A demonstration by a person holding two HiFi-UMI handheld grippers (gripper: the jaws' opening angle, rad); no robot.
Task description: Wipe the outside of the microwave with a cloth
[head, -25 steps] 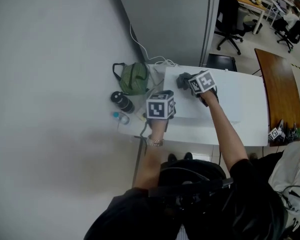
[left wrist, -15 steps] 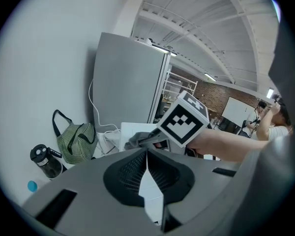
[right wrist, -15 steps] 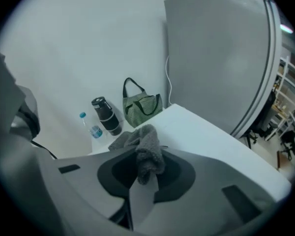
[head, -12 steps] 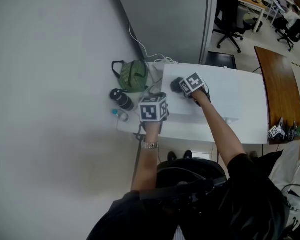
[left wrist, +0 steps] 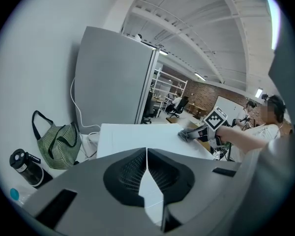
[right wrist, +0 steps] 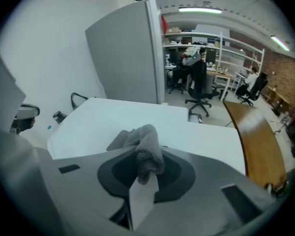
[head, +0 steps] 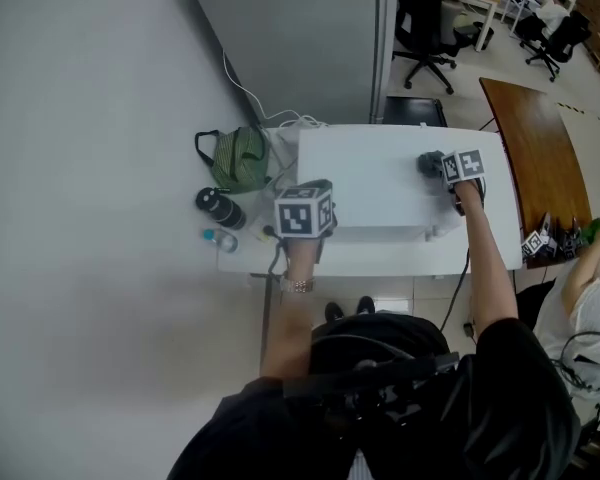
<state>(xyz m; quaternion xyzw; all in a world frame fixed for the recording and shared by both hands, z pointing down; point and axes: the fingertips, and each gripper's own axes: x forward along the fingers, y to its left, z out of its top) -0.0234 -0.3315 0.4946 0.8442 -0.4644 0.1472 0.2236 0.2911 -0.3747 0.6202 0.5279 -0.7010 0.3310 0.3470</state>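
Note:
The white microwave [head: 380, 183] stands on a white table, seen from above in the head view. My right gripper [head: 442, 168] is shut on a grey cloth [head: 430, 164], which is pressed on the right end of the microwave's top. In the right gripper view the cloth [right wrist: 146, 151] bunches up between the jaws of that gripper [right wrist: 142, 173], over the white top [right wrist: 118, 122]. My left gripper [head: 310, 200] sits at the front left corner of the microwave. Its jaws [left wrist: 146, 154] are shut with nothing between them. The left gripper view shows the cloth [left wrist: 188, 134] far across the top [left wrist: 132, 136].
A green striped bag [head: 236, 158], a black bottle [head: 216, 206] and a small blue-capped bottle [head: 220, 240] lie left of the microwave. A white cable [head: 250, 93] runs up the wall beside a grey partition [head: 300, 38]. A wooden table [head: 530, 148] and a seated person [head: 590, 308] are at the right.
My right gripper has dragged the cloth across the microwave's top from its left part to its right end. The left gripper has stayed at the front left corner.

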